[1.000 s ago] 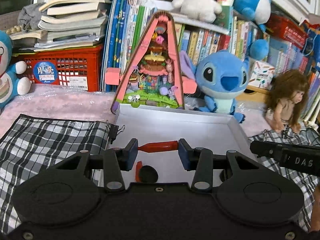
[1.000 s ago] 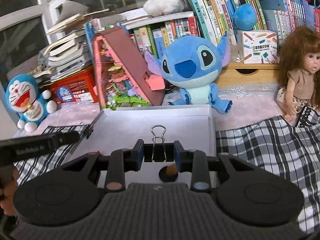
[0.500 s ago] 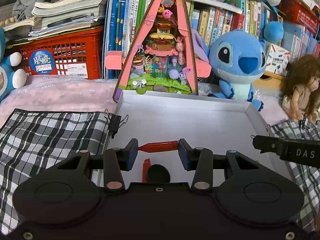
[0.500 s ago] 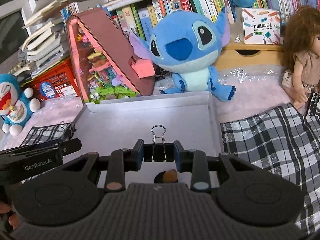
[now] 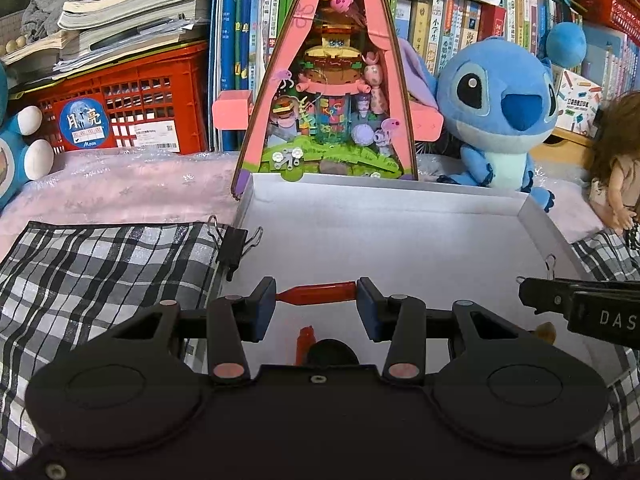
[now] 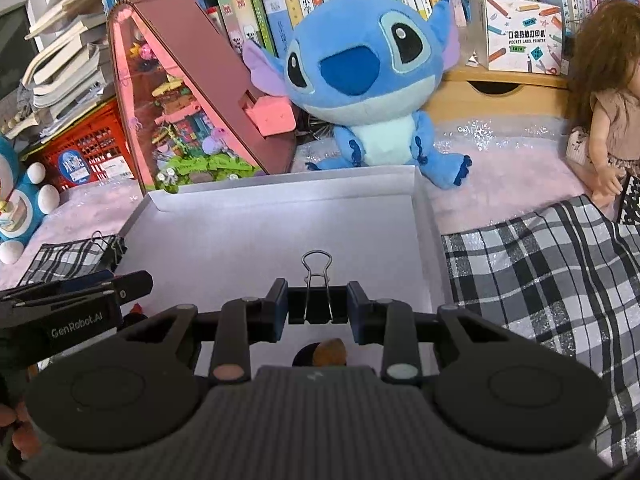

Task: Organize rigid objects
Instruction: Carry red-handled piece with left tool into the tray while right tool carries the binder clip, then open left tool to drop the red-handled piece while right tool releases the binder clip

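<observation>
My left gripper [image 5: 316,298] is shut on a red pen-like stick [image 5: 320,293], held crosswise over the near part of the white box [image 5: 384,196]. A second red piece [image 5: 303,346] and a black round object [image 5: 331,353] lie in the box below it. My right gripper [image 6: 318,308] is shut on a black binder clip [image 6: 317,307], its wire loops pointing forward, over the white box [image 6: 280,182]. A brown object [image 6: 329,352] on a black round one lies beneath it. Another binder clip [image 5: 234,242] sits on the box's left wall.
Plaid cloths lie left [image 5: 100,272] and right [image 6: 540,272] of the box. Behind it stand a pink triangular diorama [image 5: 332,92], a blue plush [image 6: 360,80], a doll [image 6: 604,92], a red crate [image 5: 132,108] and shelves of books.
Both grippers have moved forward and lower toward the box, each still holding its object; the background toys look nearer and larger.
</observation>
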Motion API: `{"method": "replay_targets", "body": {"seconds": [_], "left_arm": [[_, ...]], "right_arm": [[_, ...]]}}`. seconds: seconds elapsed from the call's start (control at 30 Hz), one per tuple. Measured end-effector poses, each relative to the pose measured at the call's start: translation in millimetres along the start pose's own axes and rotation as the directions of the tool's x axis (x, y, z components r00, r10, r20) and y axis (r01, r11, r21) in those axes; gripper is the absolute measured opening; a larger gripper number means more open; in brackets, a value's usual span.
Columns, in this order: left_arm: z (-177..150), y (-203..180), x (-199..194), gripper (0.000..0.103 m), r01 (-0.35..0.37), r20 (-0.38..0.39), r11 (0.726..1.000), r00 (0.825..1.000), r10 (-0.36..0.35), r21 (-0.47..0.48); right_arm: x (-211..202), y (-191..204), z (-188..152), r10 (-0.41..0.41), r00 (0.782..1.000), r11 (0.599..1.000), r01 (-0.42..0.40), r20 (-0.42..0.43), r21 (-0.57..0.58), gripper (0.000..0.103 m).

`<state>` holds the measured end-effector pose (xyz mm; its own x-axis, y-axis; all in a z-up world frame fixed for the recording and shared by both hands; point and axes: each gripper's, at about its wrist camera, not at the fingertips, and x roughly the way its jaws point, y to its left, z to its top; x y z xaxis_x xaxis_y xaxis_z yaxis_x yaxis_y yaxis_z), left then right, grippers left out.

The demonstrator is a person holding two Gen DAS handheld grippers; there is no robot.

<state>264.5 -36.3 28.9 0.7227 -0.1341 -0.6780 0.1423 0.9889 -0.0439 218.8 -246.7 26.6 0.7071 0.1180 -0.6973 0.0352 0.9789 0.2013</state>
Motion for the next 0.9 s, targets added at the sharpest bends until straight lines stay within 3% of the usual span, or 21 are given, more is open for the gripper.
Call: {"method": "replay_targets", "body": {"seconds": [0.9], "left_arm": [[-13.9,1.1,16.8,0.042,-0.025,-0.025,1.0,0.999,0.025,0.013]], "right_arm": [[15.4,-8.6,-8.6,-0.019,0.999,1.0,0.02,-0.028,0.008,0.037]]}}
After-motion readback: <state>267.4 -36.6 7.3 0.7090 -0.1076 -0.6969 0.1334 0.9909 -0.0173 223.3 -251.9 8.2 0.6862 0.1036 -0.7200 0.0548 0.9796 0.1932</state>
